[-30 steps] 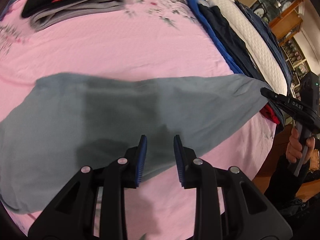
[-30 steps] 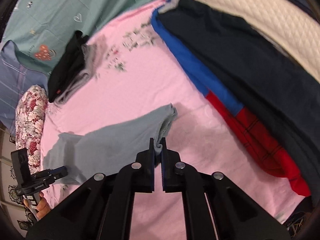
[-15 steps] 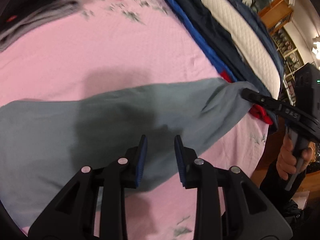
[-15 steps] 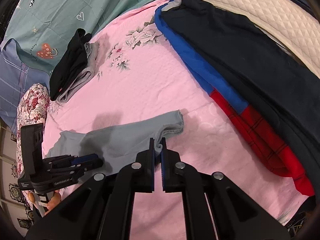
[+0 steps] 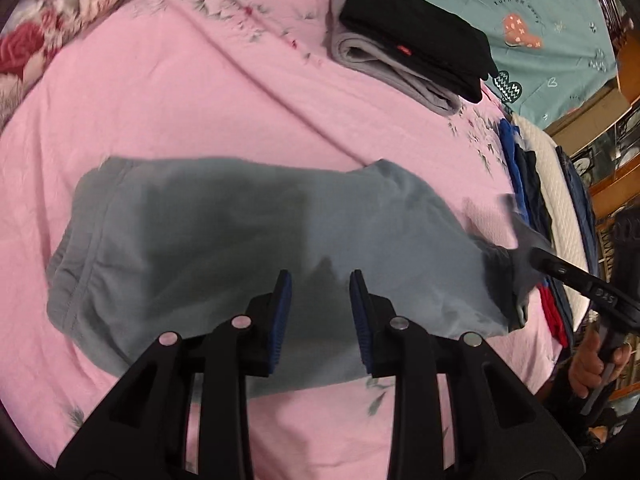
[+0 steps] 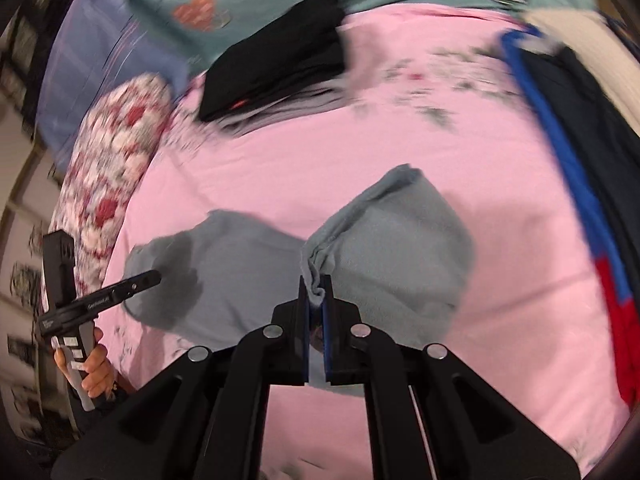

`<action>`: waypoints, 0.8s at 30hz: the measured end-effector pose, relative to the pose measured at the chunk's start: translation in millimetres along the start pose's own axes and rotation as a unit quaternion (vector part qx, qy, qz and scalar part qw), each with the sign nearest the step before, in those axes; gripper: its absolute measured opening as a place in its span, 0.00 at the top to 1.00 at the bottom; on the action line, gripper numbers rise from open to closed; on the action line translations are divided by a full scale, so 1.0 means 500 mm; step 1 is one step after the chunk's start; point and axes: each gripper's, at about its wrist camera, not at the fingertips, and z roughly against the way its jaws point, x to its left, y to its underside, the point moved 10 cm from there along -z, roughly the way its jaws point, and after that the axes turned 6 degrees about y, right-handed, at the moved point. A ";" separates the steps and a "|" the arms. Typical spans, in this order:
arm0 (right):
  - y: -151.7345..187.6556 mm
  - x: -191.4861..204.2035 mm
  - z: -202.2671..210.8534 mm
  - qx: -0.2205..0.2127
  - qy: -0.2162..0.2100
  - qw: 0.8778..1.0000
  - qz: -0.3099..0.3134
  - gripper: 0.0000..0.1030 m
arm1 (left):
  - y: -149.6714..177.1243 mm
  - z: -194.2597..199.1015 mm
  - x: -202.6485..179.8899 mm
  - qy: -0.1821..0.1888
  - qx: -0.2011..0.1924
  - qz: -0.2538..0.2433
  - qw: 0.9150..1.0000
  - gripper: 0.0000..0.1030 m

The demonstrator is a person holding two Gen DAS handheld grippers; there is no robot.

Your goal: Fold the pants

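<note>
Grey pants (image 5: 224,240) lie on the pink bed sheet (image 5: 180,92), waistband at the left in the left wrist view. My left gripper (image 5: 318,292) is open and empty, hovering over the middle of the pants. My right gripper (image 6: 316,300) is shut on the leg end of the pants (image 6: 384,252) and holds it lifted and doubled back over the rest. It also shows in the left wrist view (image 5: 536,256) at the pants' right end. The left gripper shows in the right wrist view (image 6: 154,278) over the waist end.
A folded stack of black and grey clothes (image 5: 408,52) sits at the far side of the bed. A pile of blue, dark and red garments (image 6: 580,184) and a white quilt (image 5: 560,196) lie along the right. A floral pillow (image 6: 112,152) lies at the left.
My right gripper has carried the leg end up and toward the waist, bunching the pants shorter. My left gripper has swung left over the pants and stayed open.
</note>
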 end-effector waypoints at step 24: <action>0.063 0.308 -0.167 0.063 -0.014 0.990 0.129 0.72 | -0.014 0.160 0.106 -0.001 -0.064 0.047 0.997 0.40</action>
